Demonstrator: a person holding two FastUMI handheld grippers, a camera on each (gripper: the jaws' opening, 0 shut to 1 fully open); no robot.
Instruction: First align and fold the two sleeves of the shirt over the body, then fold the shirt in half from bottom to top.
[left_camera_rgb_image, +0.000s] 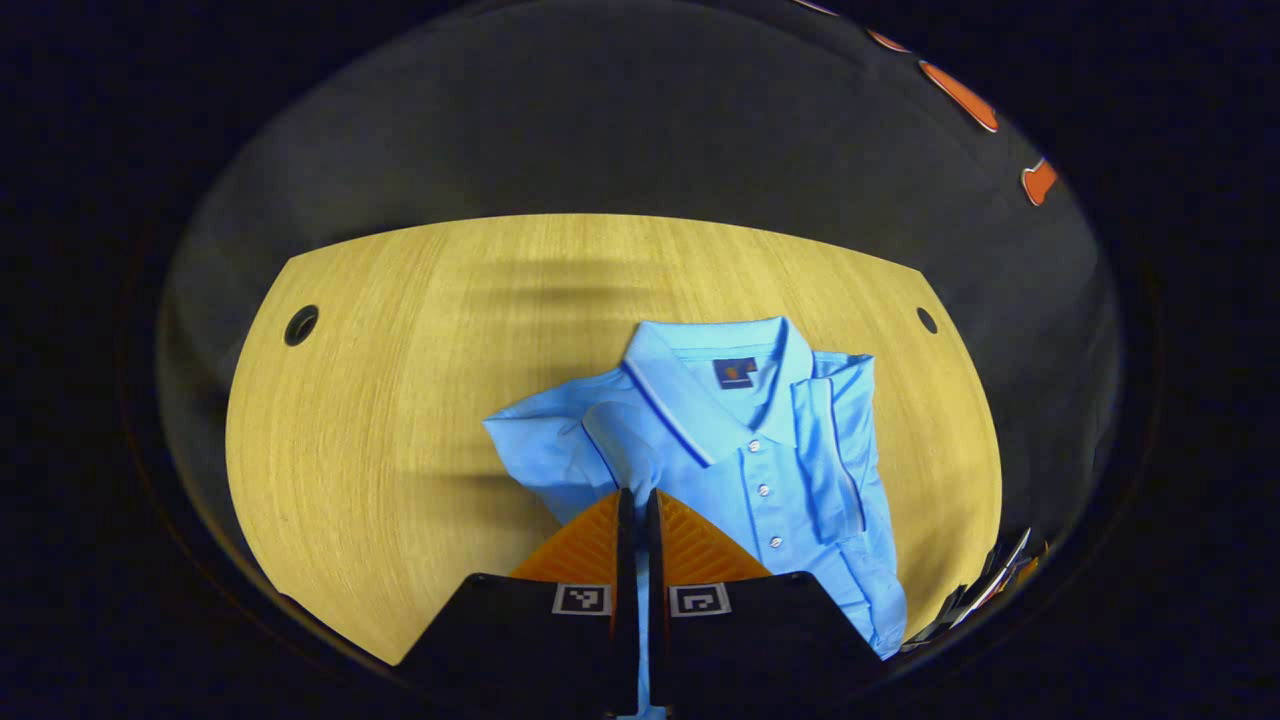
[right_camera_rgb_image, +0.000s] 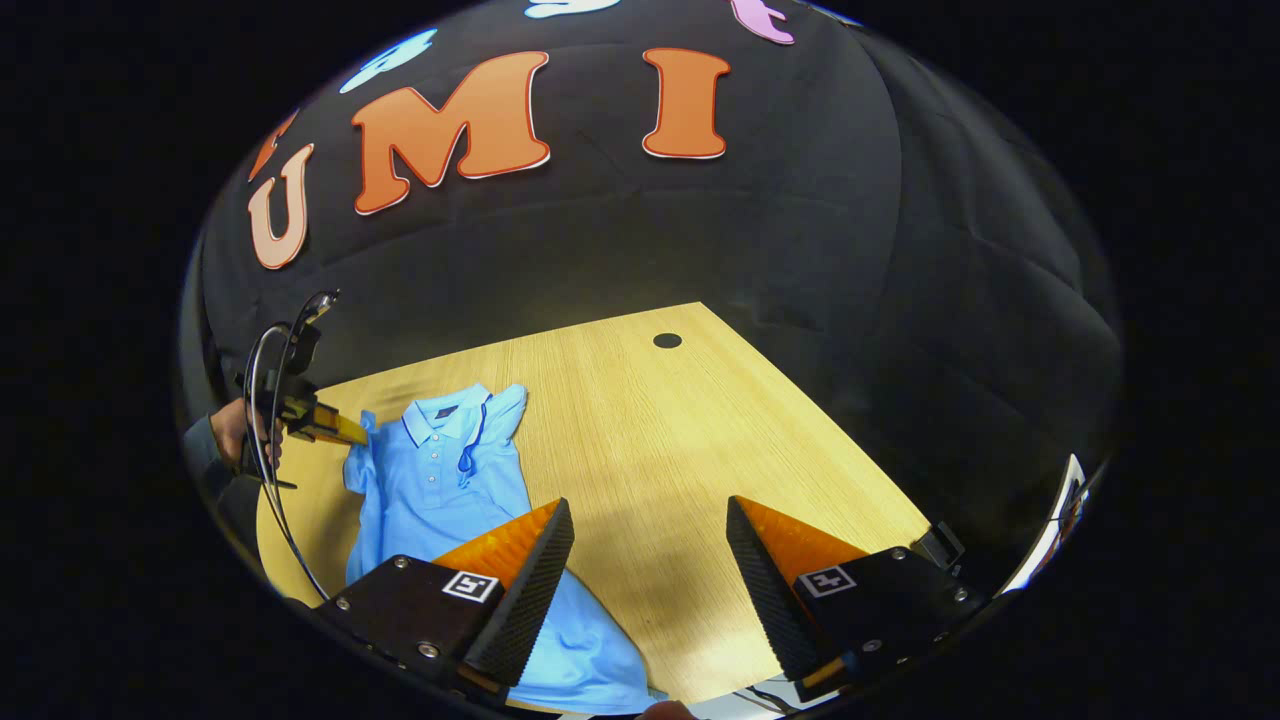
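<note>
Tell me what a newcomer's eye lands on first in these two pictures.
First comes the light blue polo shirt, lying collar-up on the pale wooden table, with one sleeve already folded over its body. Next is the left gripper, closed on the shirt's other sleeve at the bottom of the left gripper view. In the right gripper view the right gripper hangs wide open above the table beside the shirt's lower half.

Recording booth: black cloth wall (right_camera_rgb_image: 620, 240) behind a bare wooden table (right_camera_rgb_image: 650, 440) with cable holes.

shirt (left_camera_rgb_image: 760, 470) hem cut off below, pinched cloth hidden between left claw (left_camera_rgb_image: 637, 500) fingers — grip unclear
</note>
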